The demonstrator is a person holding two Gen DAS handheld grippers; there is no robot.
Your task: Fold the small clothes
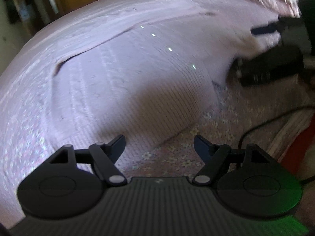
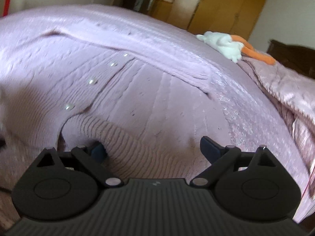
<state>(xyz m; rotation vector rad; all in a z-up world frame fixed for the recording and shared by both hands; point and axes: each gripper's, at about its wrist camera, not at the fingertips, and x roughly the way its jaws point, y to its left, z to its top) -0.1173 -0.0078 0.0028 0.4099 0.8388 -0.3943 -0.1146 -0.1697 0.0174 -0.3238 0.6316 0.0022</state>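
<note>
Left gripper point(image 1: 159, 143) spread over cardigan point(image 1: 126, 74) hem; right gripper point(image 2: 155, 149) spread astride collar fold

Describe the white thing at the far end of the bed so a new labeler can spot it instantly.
Start from the bed, covered by a pink floral bedspread with a lilac knit cardigan spread over it. Look past the cardigan to the far edge by the wooden wardrobe: there lies a small white plush toy. It is the only white item, with orange parts trailing from it.
</note>
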